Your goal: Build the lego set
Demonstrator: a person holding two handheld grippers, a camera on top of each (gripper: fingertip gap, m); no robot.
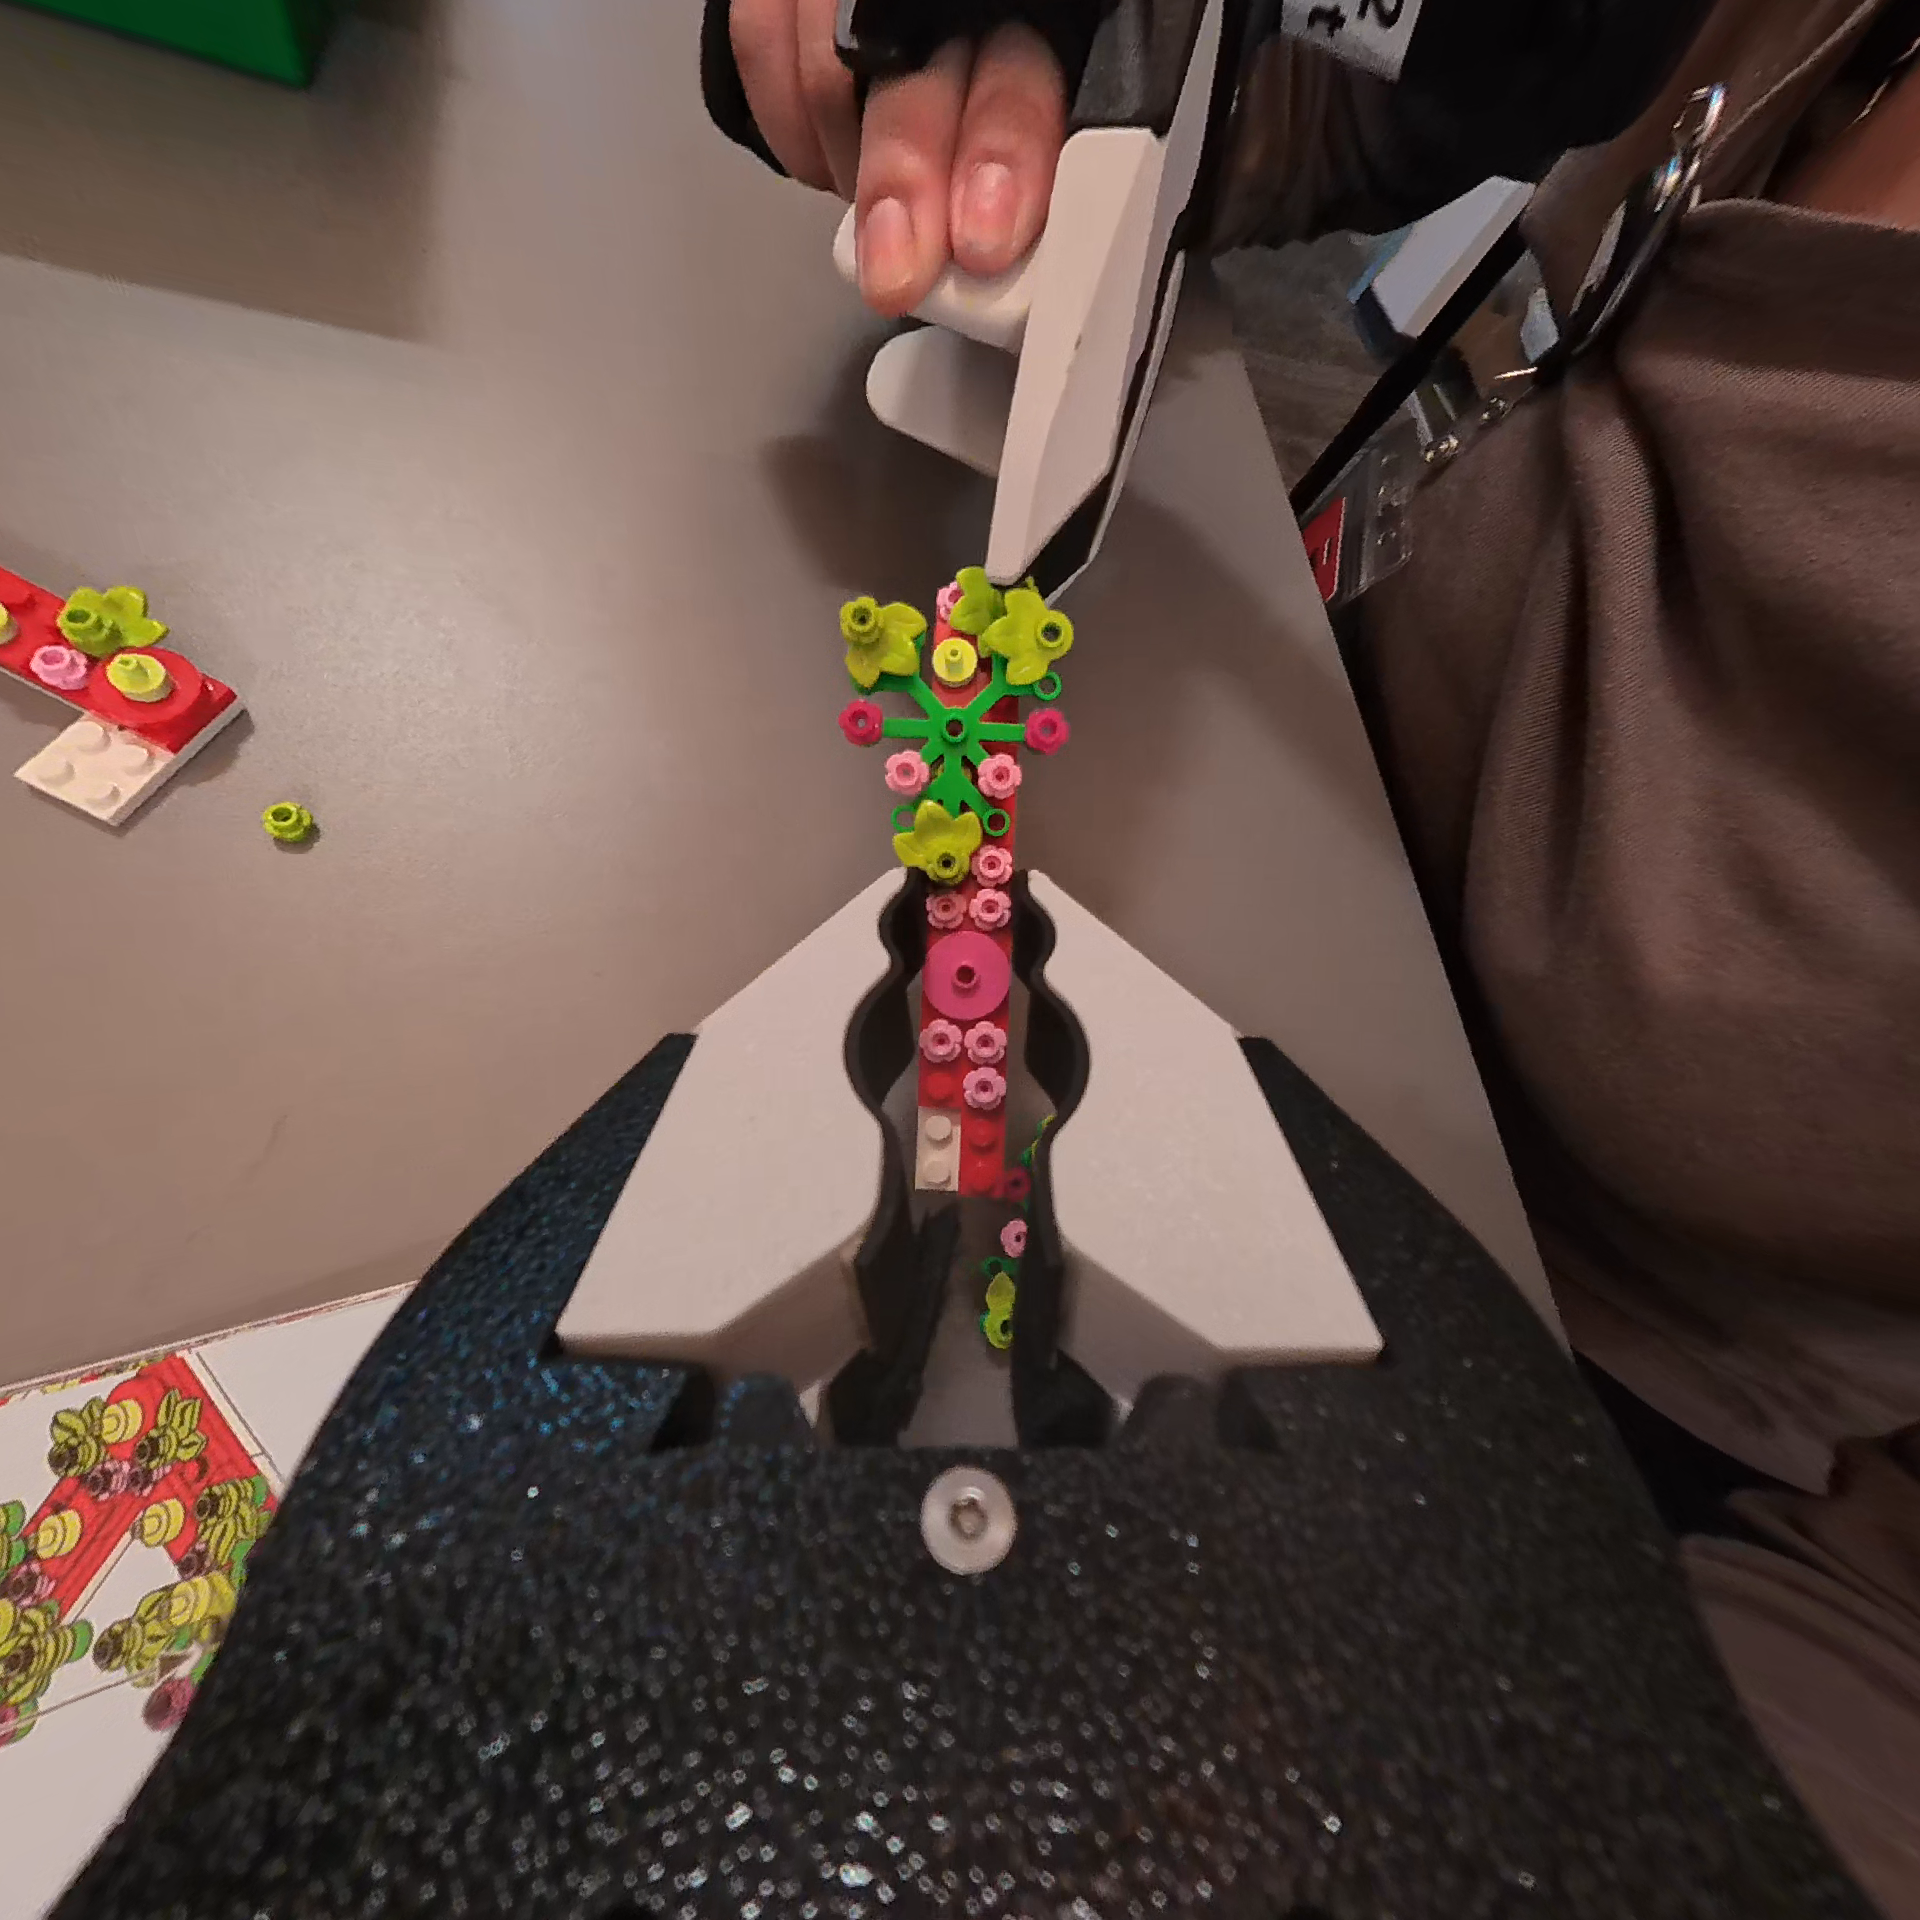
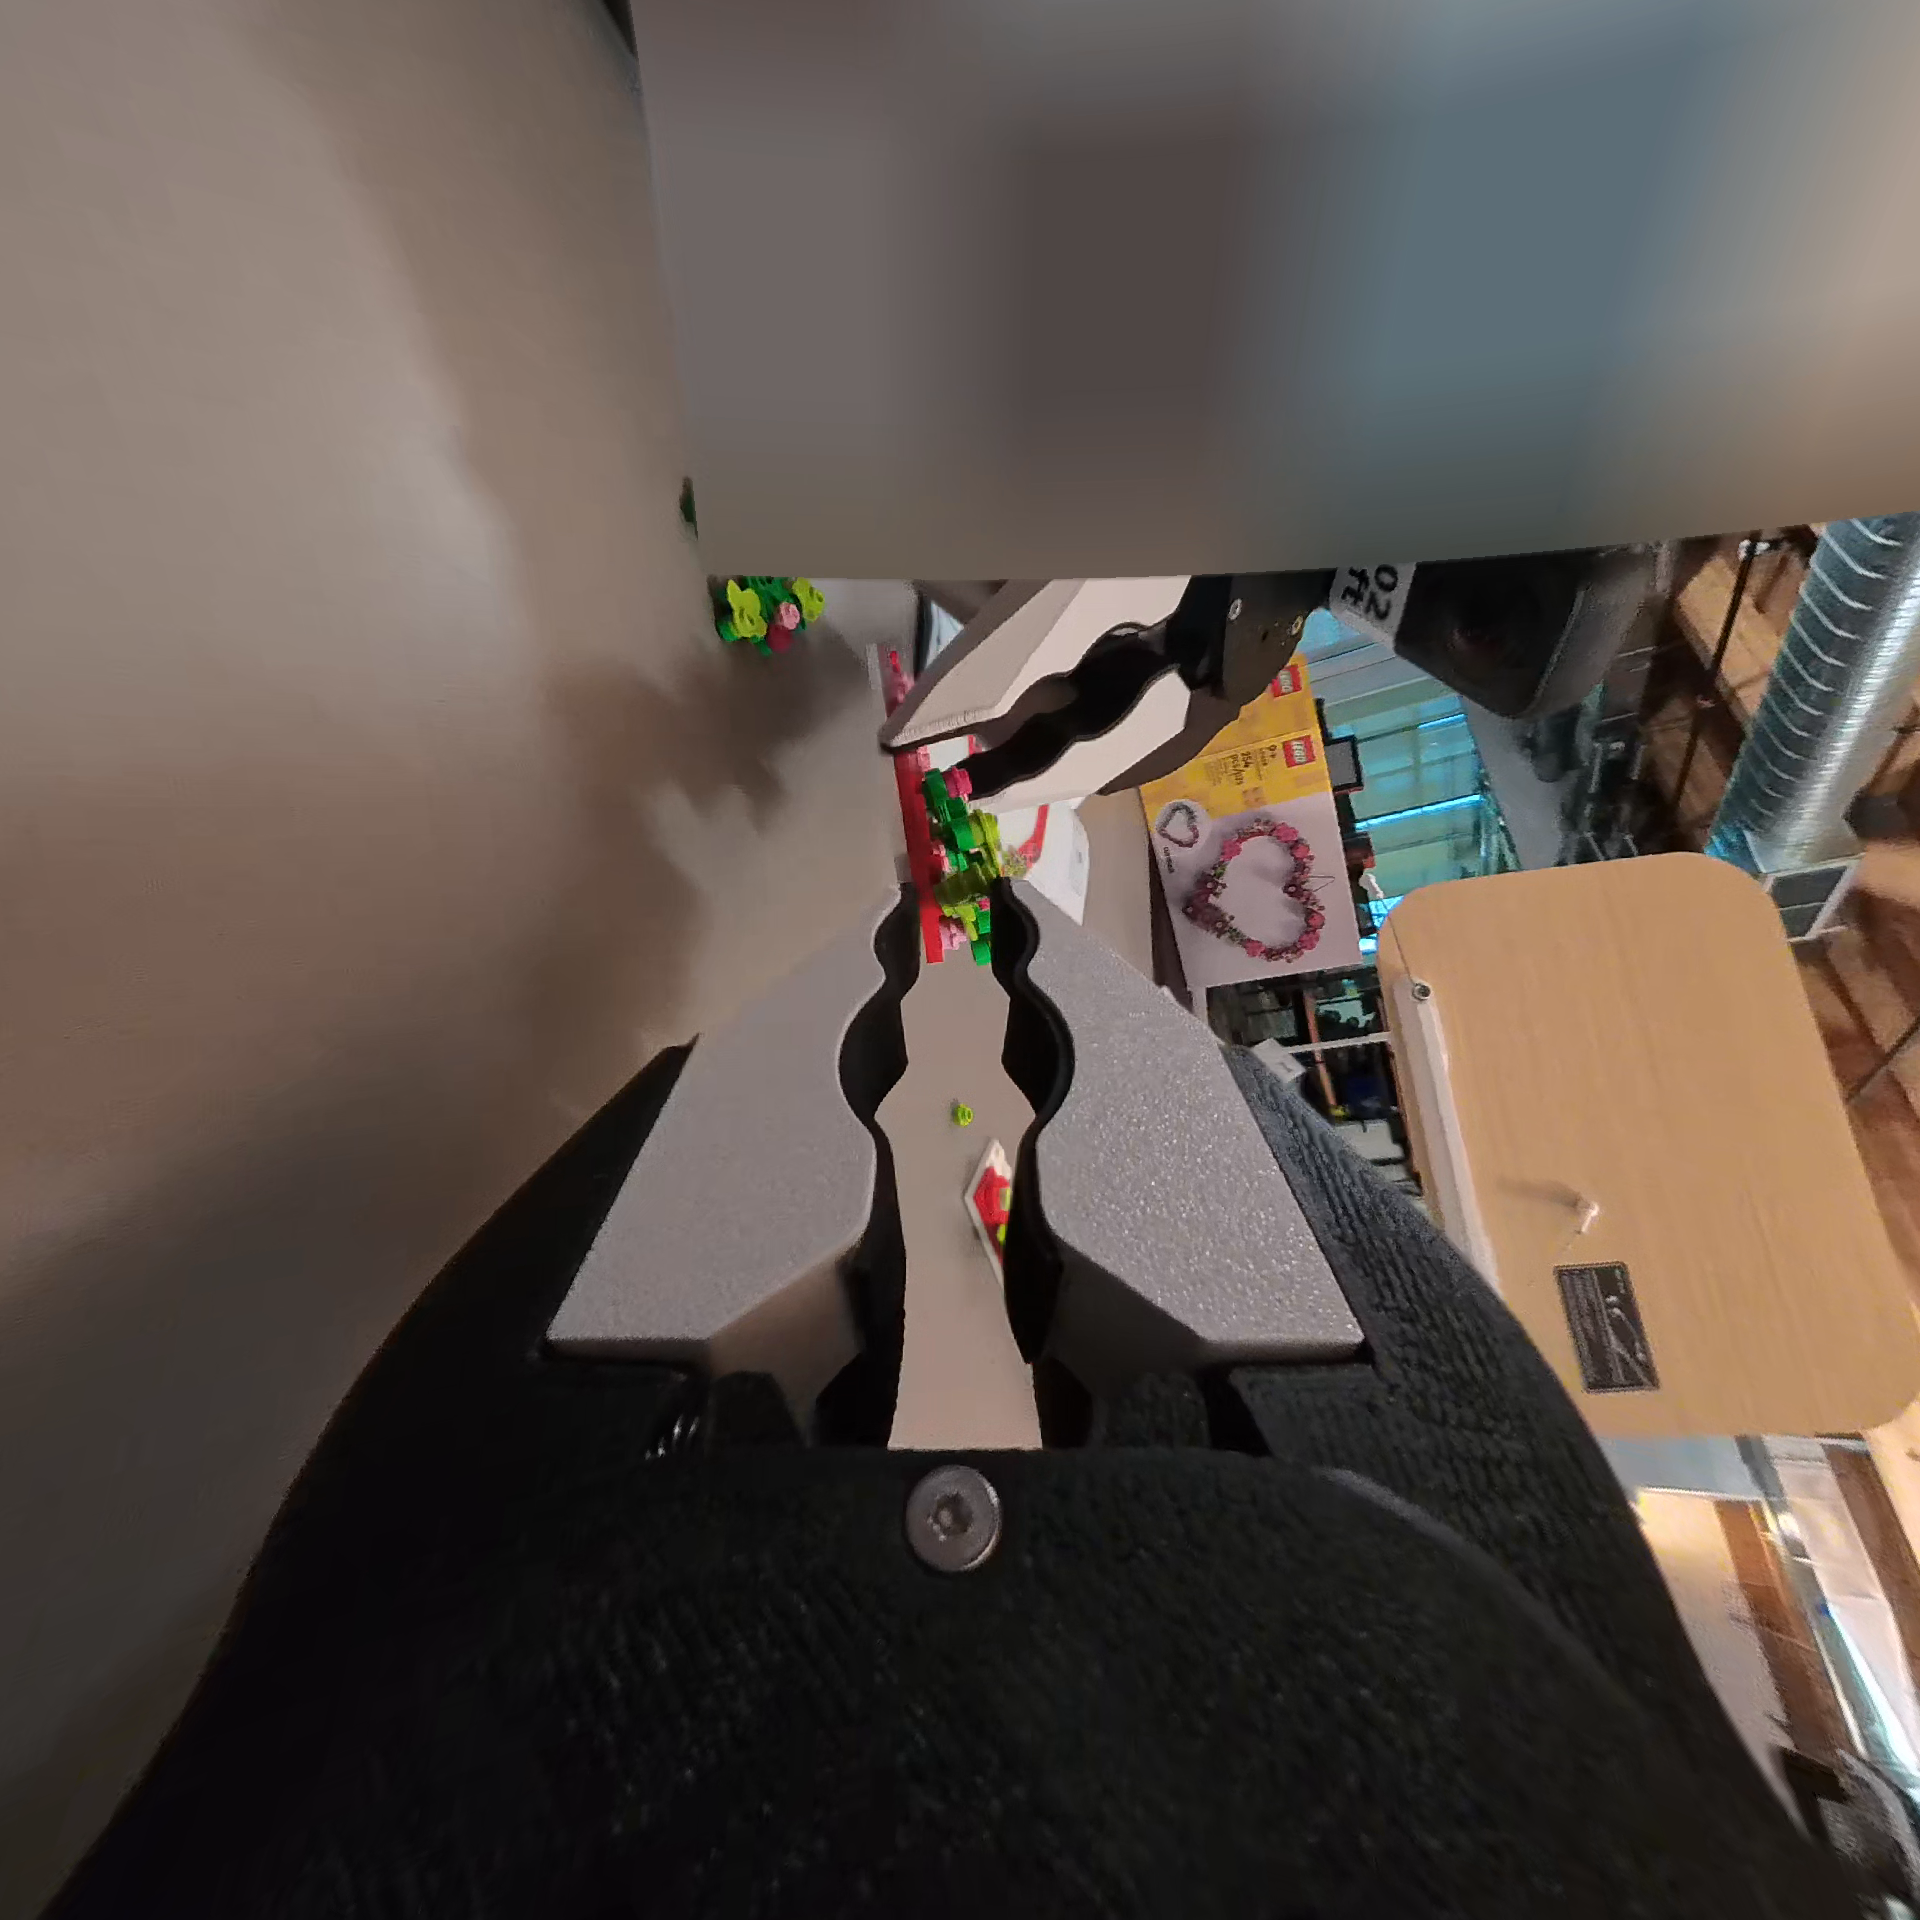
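**Two grippers share one flowered red strip**

Left wrist view: the left gripper (image 1: 966, 883) is pinching the red strip (image 1: 966, 1049) by its long edges, the strip running toward 12 o'clock between the dark wavy pads. Pink flowers, a magenta disc and a green stem piece (image 1: 951, 740) with lime leaves sit on its studded face. At 12 o'clock the right gripper (image 1: 1023, 582) comes down onto the far end, beside a lime leaf (image 1: 1029, 636); a hand (image 1: 925, 156) holds it. At 9 o'clock a second red section (image 1: 135, 686) with a white plate lies on the grey table (image 1: 468, 468), a loose lime stud (image 1: 288, 821) near it. The instruction sheet (image 1: 114, 1507) shows at 8 o'clock.

Right wrist view: the right gripper (image 2: 956, 894) has its tips closed on the strip's end (image 2: 928, 914), seen edge-on. The left gripper (image 2: 935, 758) grips farther along, at 12 o'clock. The set's box (image 2: 1257, 862) stands at 2 o'clock.

Handling, as a judgement: the strip looks light and stiff, but its small flowers and leaves would pop off easily. Hold by the plate edges, not the decorations, and squeeze gently.
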